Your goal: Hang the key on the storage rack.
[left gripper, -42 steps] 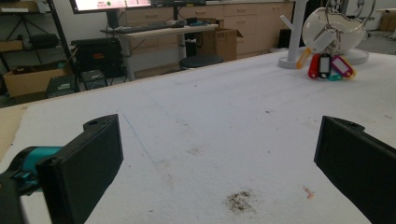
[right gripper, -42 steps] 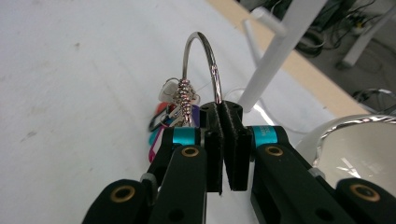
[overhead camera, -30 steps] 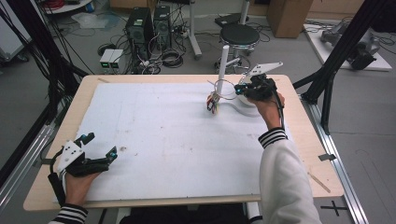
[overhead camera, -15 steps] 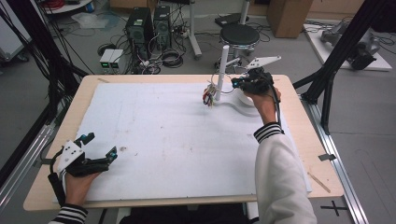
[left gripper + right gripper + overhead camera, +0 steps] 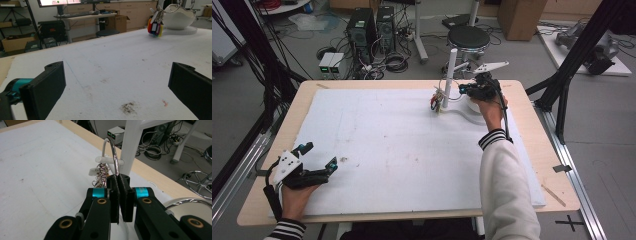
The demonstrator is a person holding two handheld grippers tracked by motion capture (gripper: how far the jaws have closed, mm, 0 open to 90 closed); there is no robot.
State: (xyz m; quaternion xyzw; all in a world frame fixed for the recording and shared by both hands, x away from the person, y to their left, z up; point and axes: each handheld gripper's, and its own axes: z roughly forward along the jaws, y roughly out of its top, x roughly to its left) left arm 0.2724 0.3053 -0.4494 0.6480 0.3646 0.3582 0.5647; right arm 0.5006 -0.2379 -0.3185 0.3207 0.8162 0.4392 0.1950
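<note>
While right gripper [image 5: 119, 195] is clamping shut on key ring [image 5: 113, 155], it has been carrying key bunch [image 5: 436, 101] up toward white stand post [image 5: 449, 75] since a second ago. Ring now looping at peg [image 5: 107, 160]; hanging looks near. Left gripper [image 5: 318, 161] idling wide open, holding nothing, near front-left table edge [image 5: 272, 150]. Foam mat [image 5: 402, 150] between hands lying open; far table edge and white bowl [image 5: 178, 17] crowding right hand.
</note>
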